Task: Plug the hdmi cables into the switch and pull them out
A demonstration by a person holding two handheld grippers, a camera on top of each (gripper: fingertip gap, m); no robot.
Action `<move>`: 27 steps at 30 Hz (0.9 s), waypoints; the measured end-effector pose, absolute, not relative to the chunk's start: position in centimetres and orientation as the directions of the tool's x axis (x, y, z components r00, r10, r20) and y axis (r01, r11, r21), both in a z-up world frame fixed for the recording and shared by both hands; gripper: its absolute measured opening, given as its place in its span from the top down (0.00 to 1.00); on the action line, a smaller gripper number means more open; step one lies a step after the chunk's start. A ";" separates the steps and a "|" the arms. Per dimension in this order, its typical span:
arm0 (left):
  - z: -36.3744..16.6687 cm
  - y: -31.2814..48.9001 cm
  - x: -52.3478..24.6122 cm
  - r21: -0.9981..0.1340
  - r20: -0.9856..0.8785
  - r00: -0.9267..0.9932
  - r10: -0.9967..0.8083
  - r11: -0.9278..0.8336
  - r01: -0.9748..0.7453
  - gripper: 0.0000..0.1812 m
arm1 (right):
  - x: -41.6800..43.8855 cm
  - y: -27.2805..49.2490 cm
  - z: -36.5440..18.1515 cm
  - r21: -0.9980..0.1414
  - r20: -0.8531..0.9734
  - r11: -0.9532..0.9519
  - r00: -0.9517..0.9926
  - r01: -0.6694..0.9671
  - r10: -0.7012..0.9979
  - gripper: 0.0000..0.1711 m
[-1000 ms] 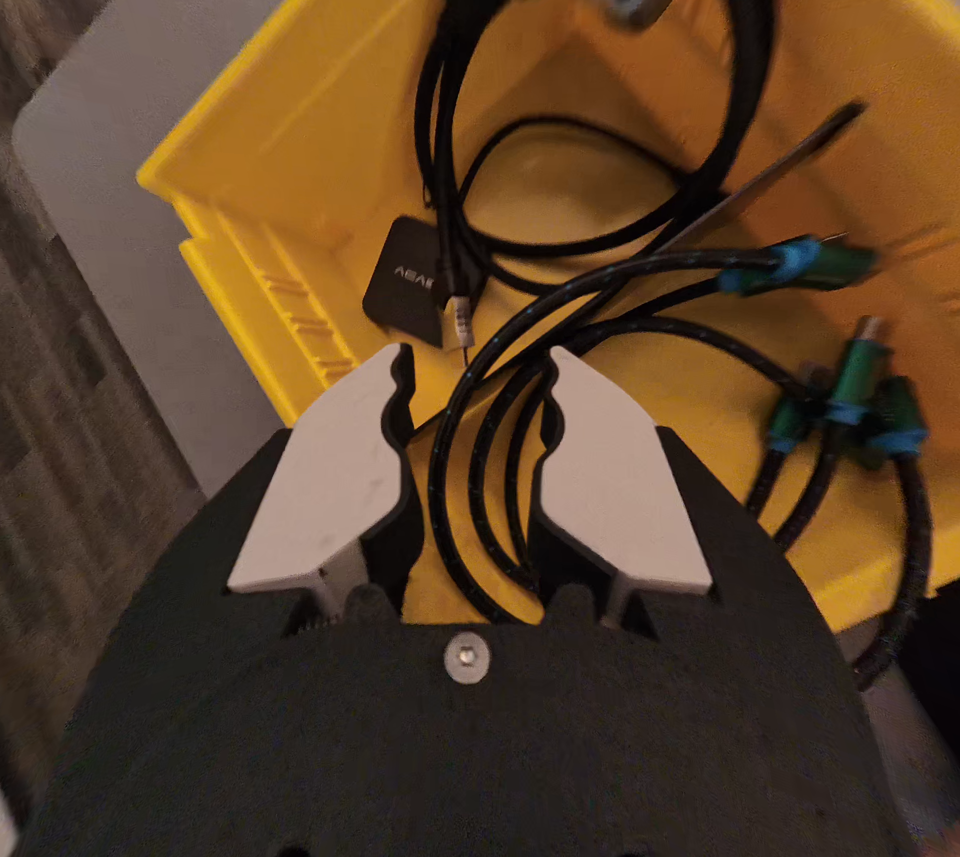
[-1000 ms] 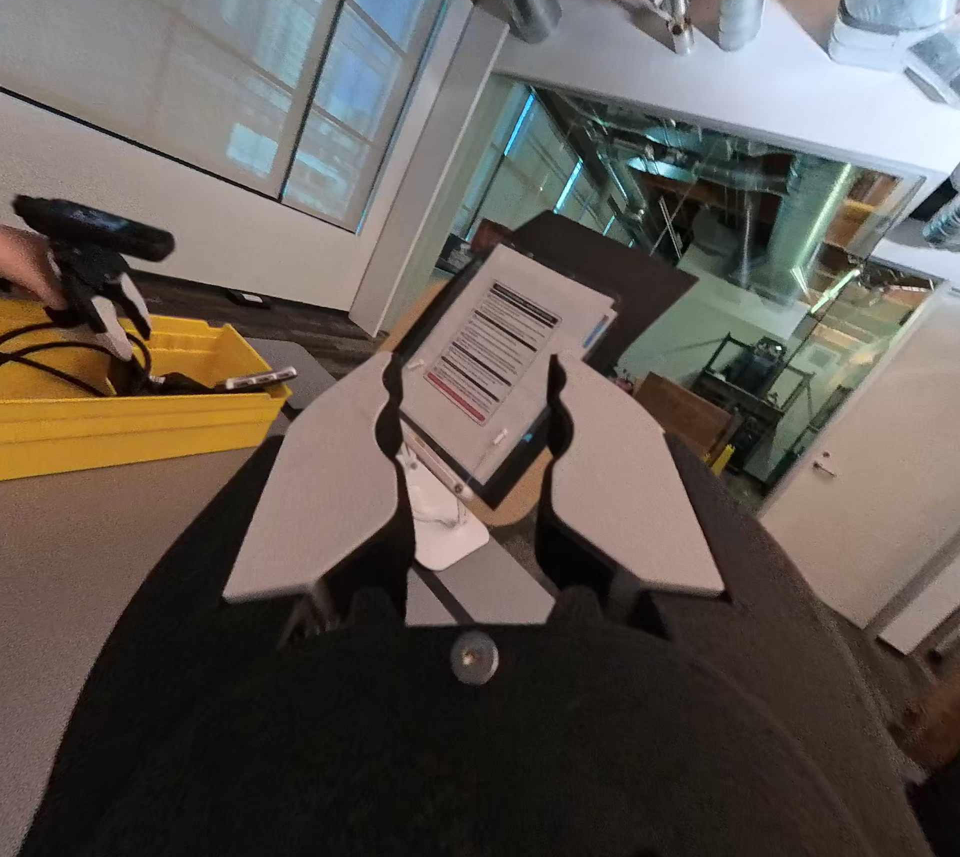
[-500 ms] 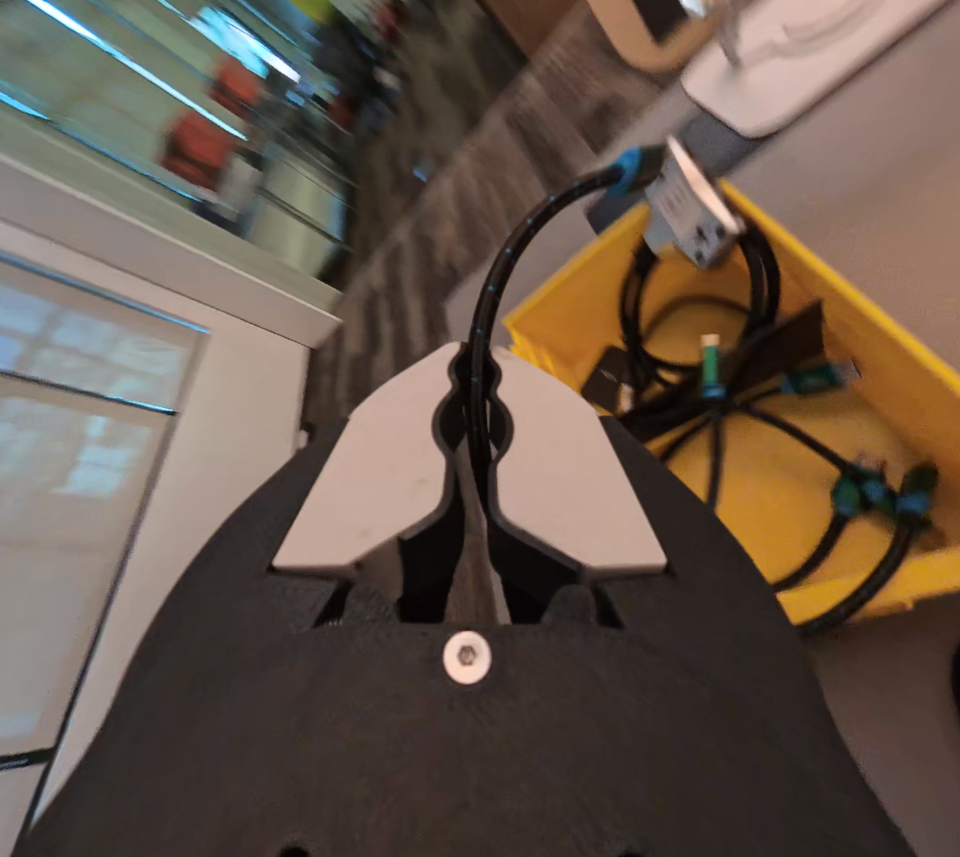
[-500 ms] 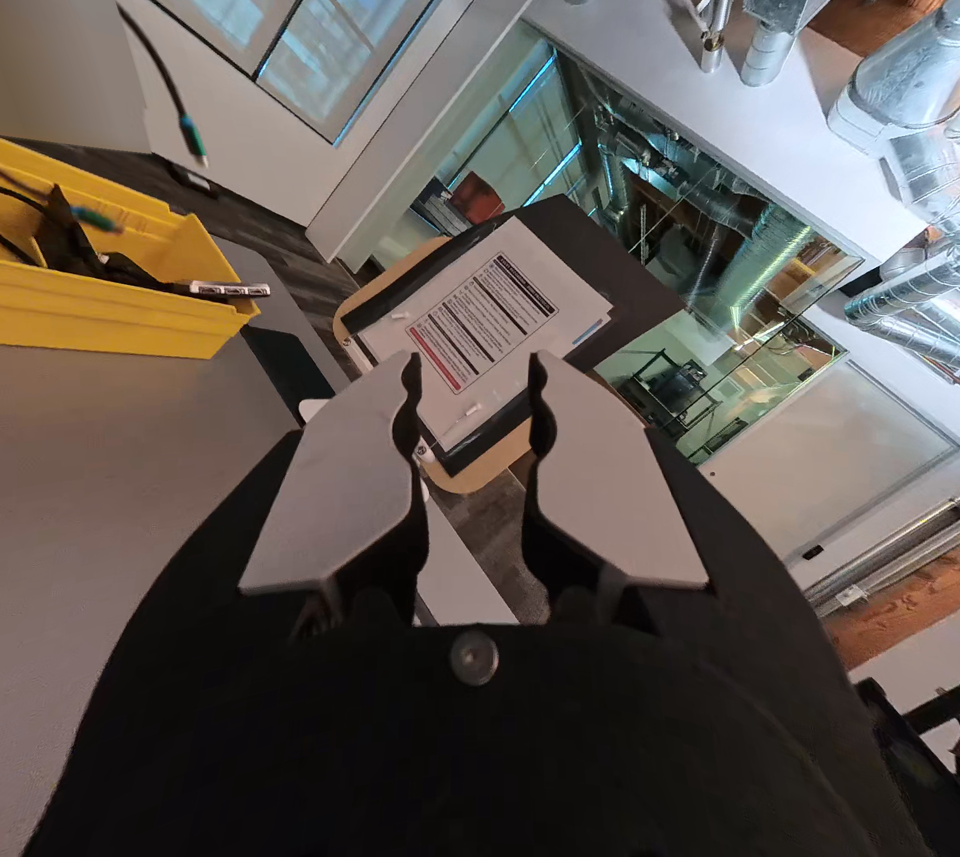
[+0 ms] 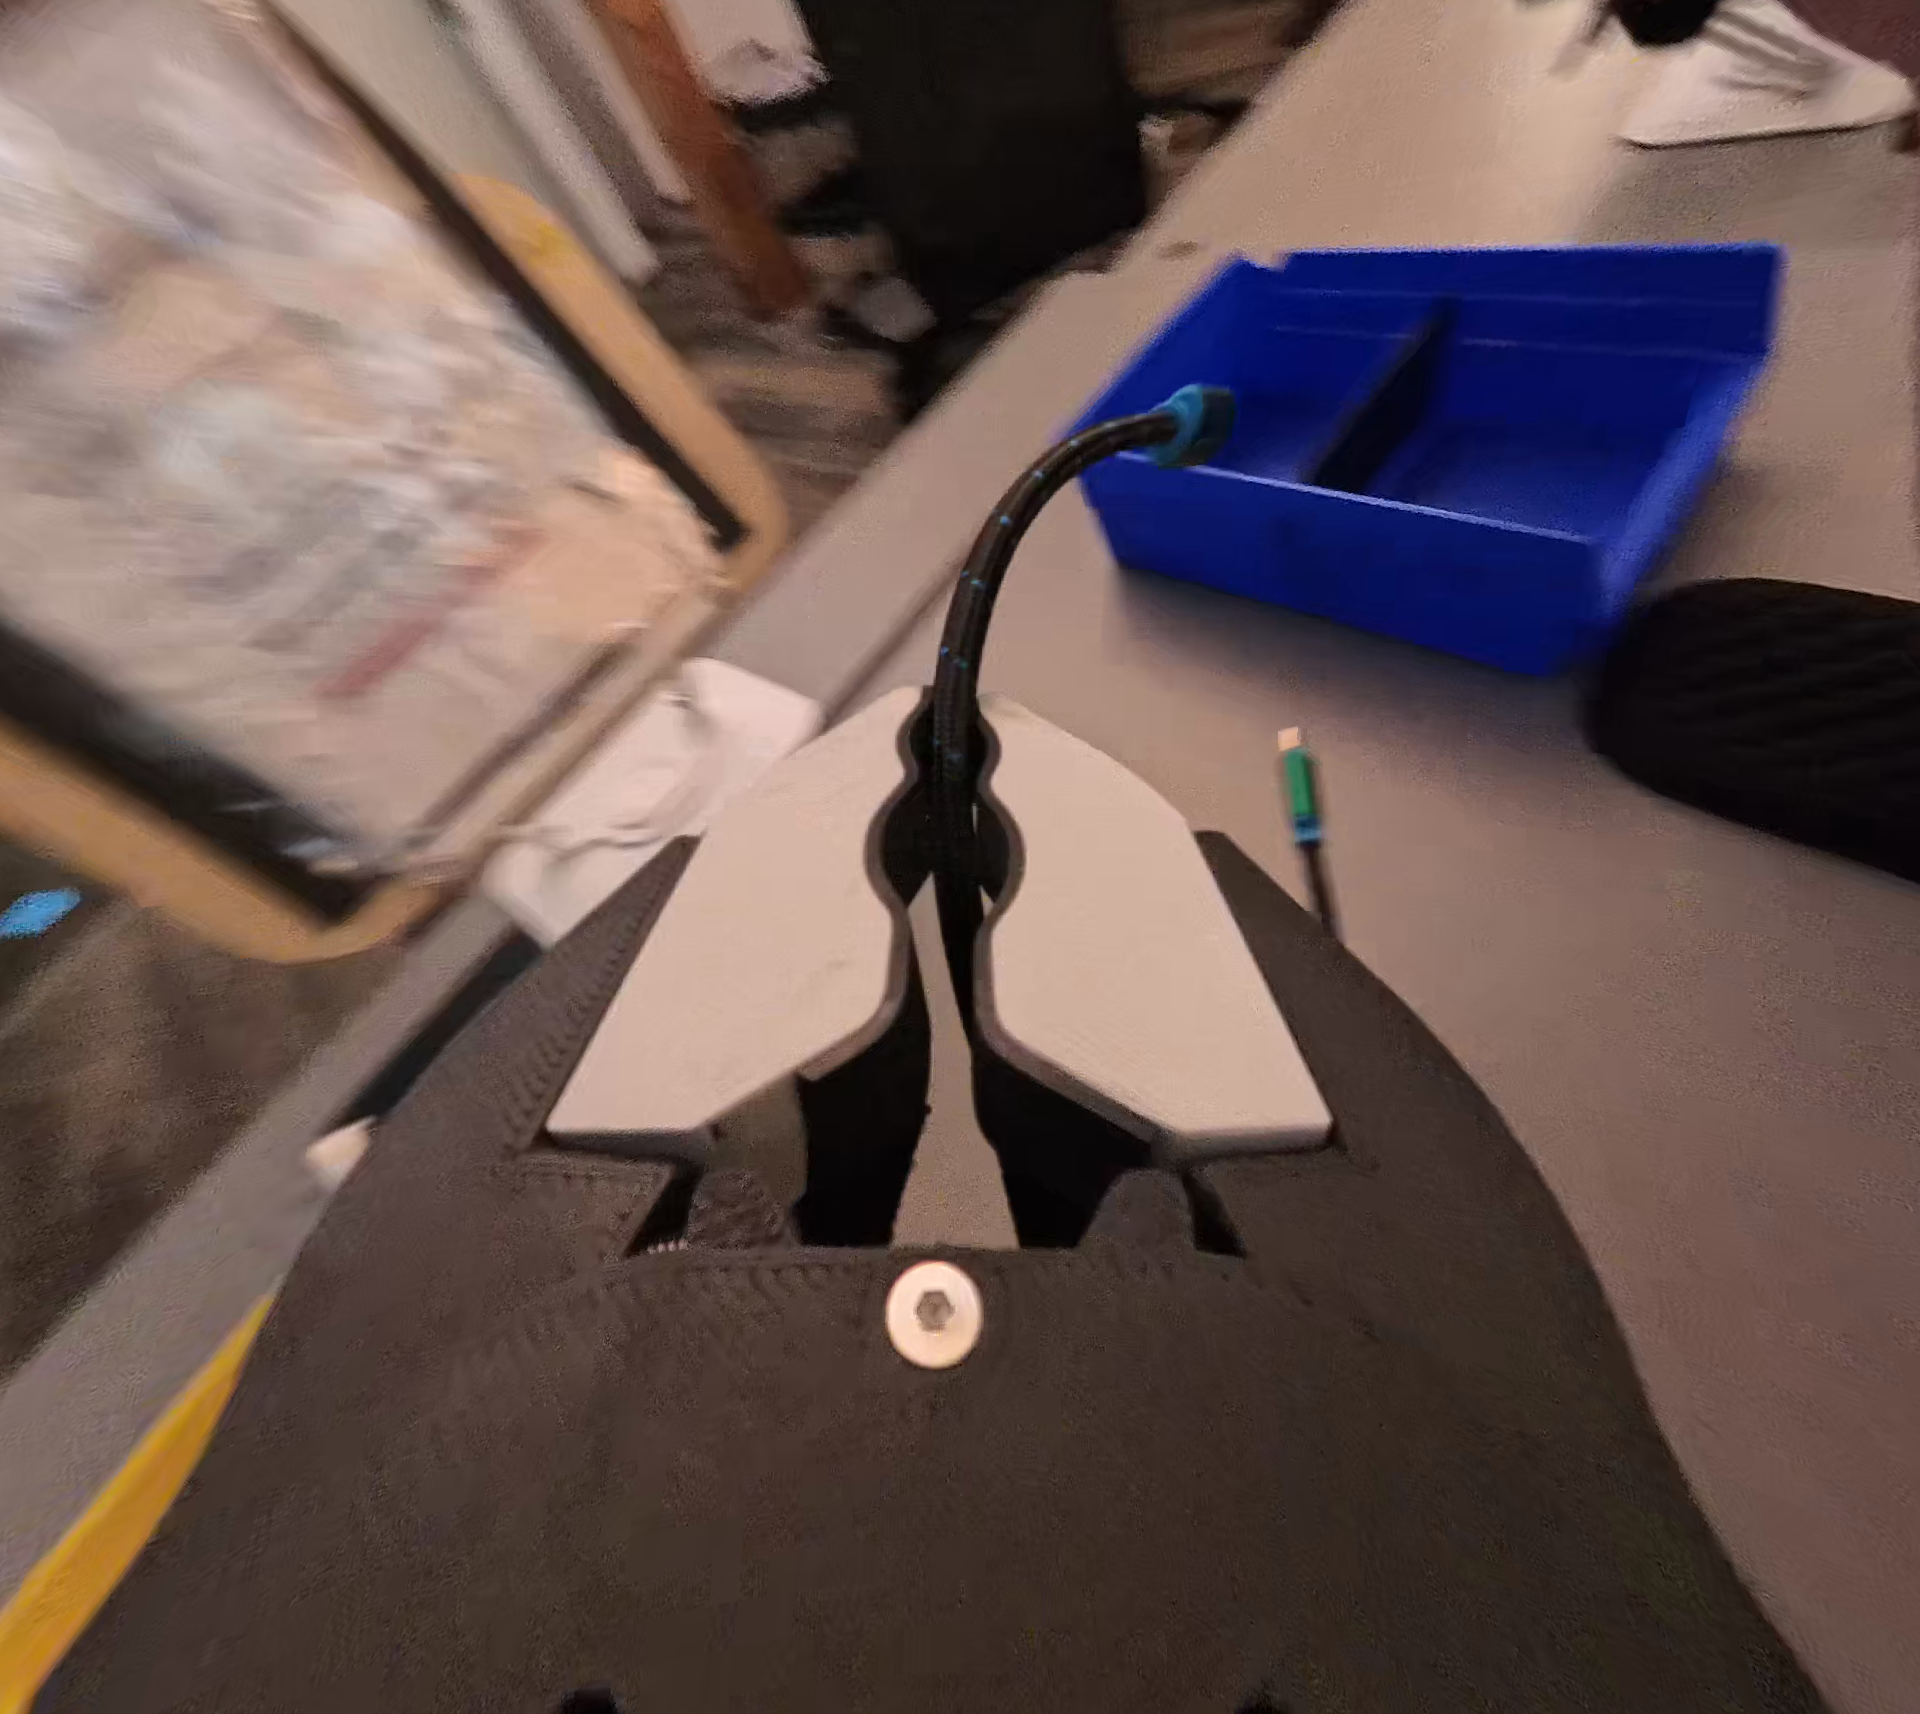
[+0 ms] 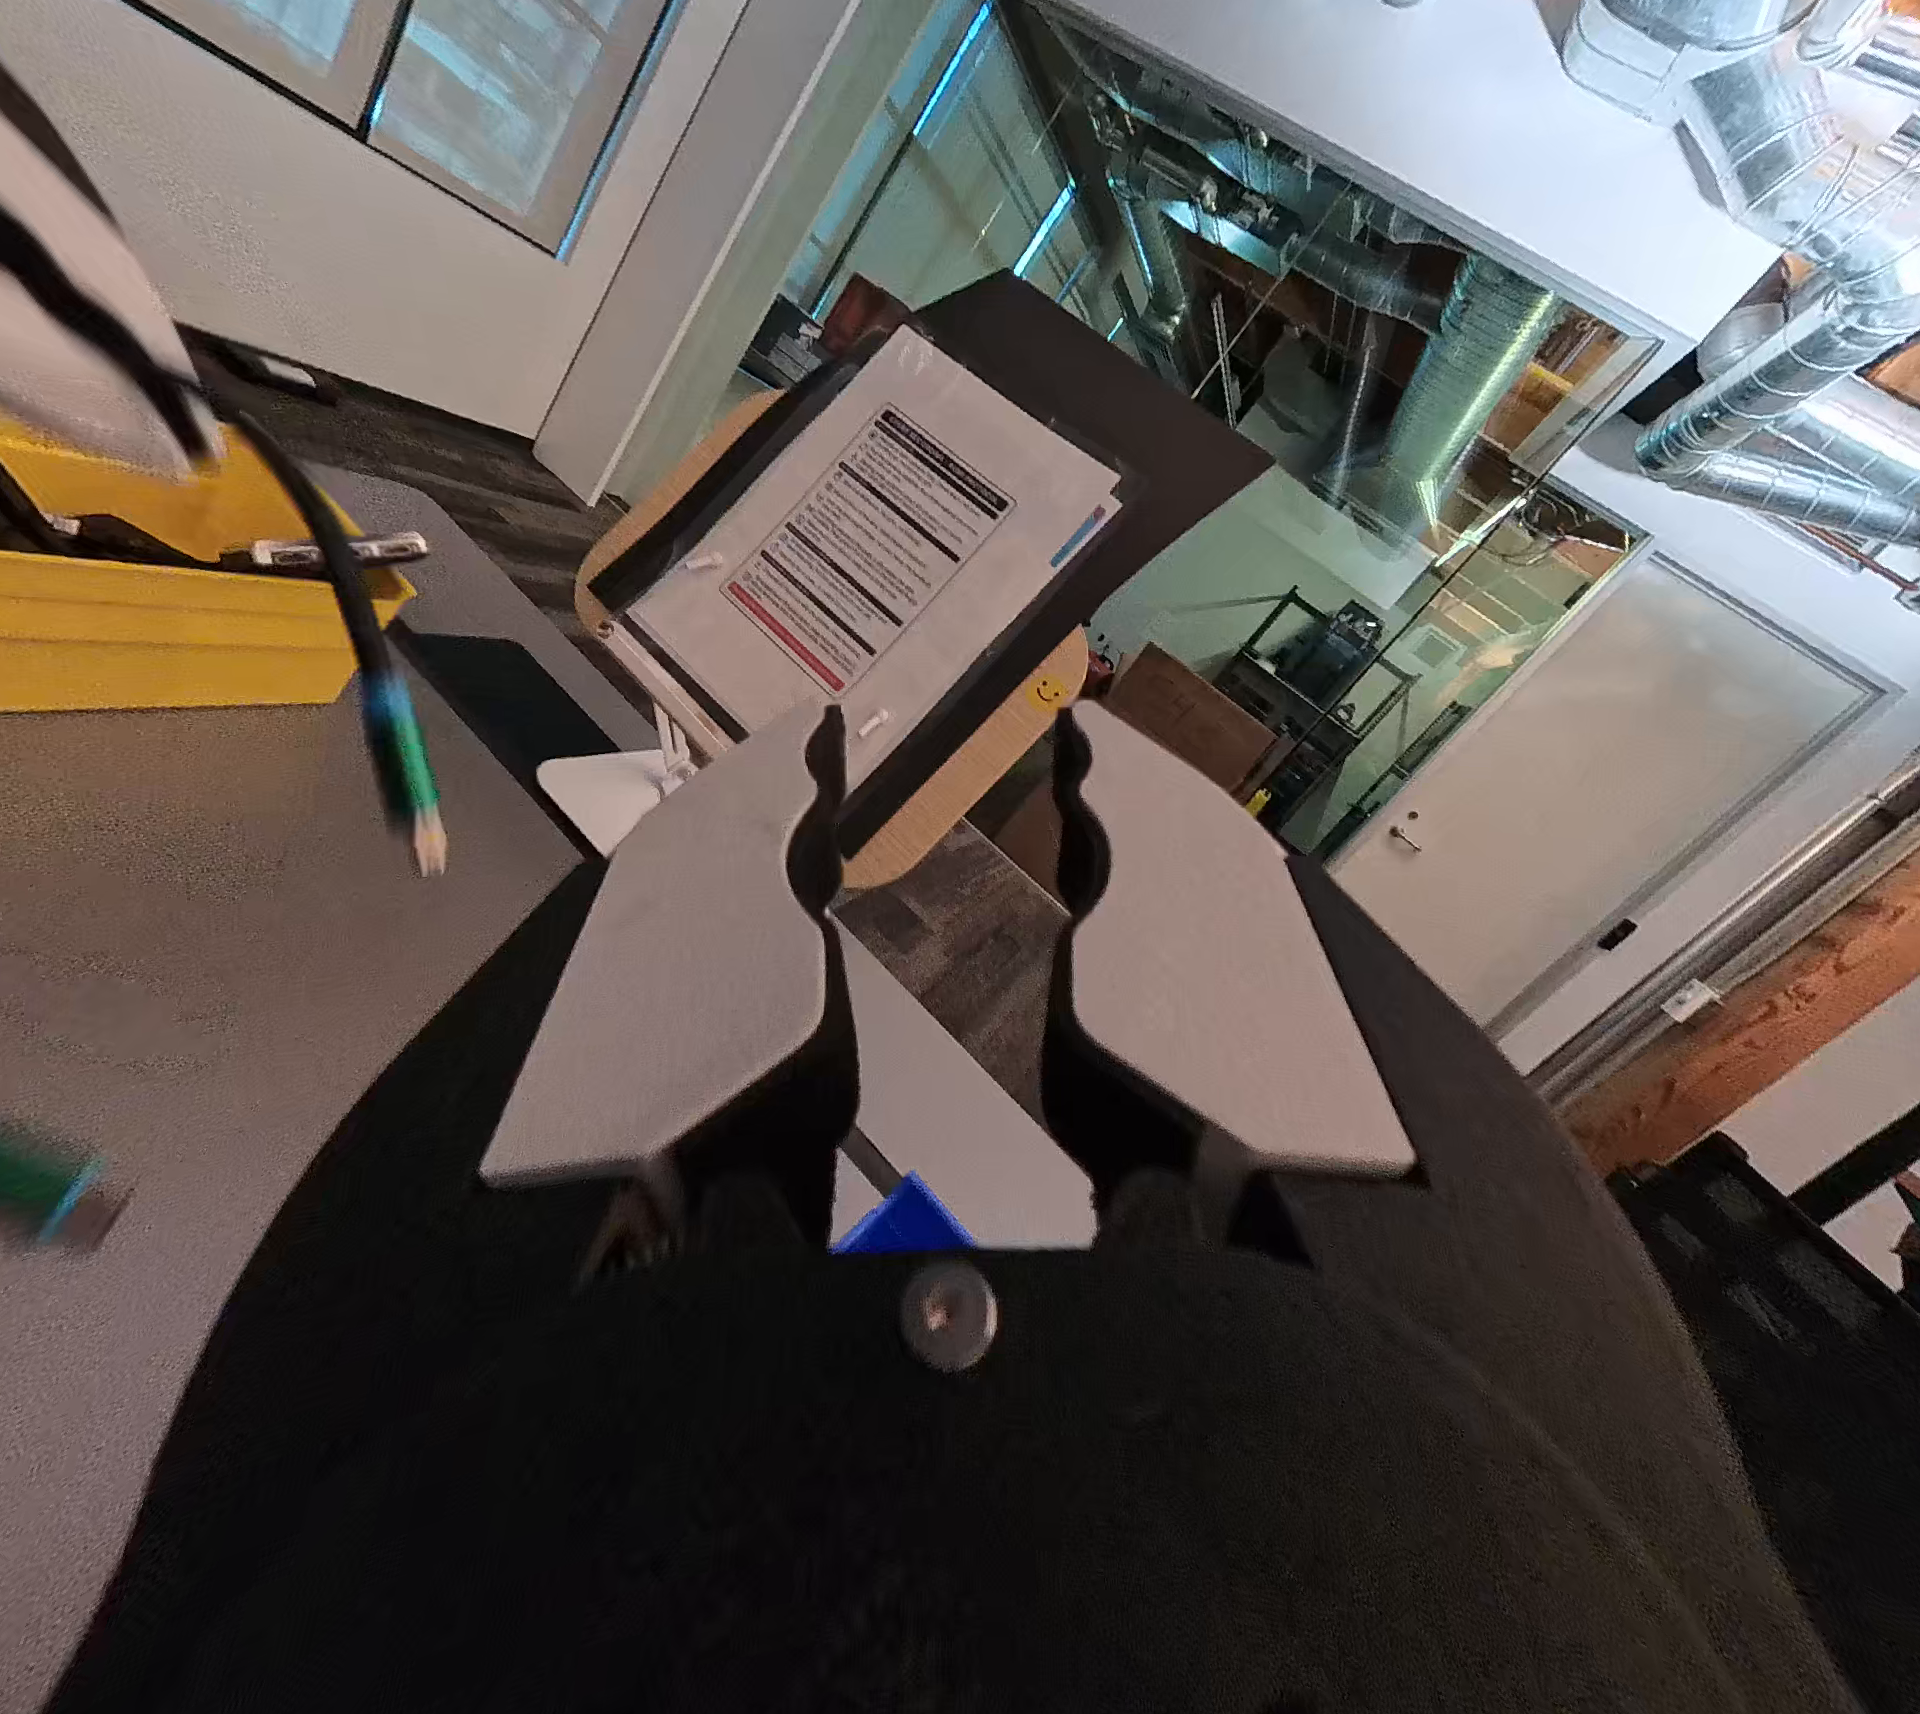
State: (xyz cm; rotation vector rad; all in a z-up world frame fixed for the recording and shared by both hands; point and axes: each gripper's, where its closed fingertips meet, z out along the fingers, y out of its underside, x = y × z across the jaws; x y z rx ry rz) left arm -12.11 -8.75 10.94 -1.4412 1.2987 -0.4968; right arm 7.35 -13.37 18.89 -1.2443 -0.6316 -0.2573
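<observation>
Our left hand-held gripper (image 5: 948,729) is clamped on a black braided hdmi cable (image 5: 971,584), which arches ahead of its fingertips toward a blue bin (image 5: 1455,542) on the bench (image 5: 1558,989). Our right hand-held gripper (image 6: 945,729) stands parted, holding nothing.

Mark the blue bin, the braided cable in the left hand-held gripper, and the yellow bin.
blue bin (image 5: 1351,558), left wrist view, on its near outer wall.
braided cable (image 5: 982,568), left wrist view, on the bend above the fingertips.
yellow bin (image 6: 166,636), right wrist view, on its side wall.
</observation>
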 end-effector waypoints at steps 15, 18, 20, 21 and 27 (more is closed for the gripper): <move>-8.8 -0.9 -3.8 -0.715 -0.120 0.367 -0.923 -0.176 -0.677 0.74 | 8.2 -12.2 17.8 -0.778 0.617 0.258 0.775 0.573 0.135 0.77; -4.1 -1.2 -4.3 -0.791 -0.095 0.354 -0.930 -0.145 -0.595 0.74 | 8.3 -12.0 17.5 -0.763 0.638 0.236 0.761 0.602 0.122 0.77; 0.4 0.0 -6.4 -0.834 -0.173 0.407 -0.897 -0.086 -0.545 0.71 | 8.1 -12.1 17.6 -0.759 0.641 0.241 0.757 0.604 0.123 0.77; 2.6 1.3 -8.3 -0.844 -0.229 0.461 -0.857 -0.061 -0.532 0.67 | 7.9 -12.1 17.7 -0.760 0.640 0.247 0.758 0.601 0.126 0.77; 5.9 12.2 -25.4 -0.872 -0.275 0.869 -0.410 -0.275 -0.405 0.59 | 6.8 -11.6 17.1 -0.754 0.651 0.238 0.744 0.612 0.150 0.77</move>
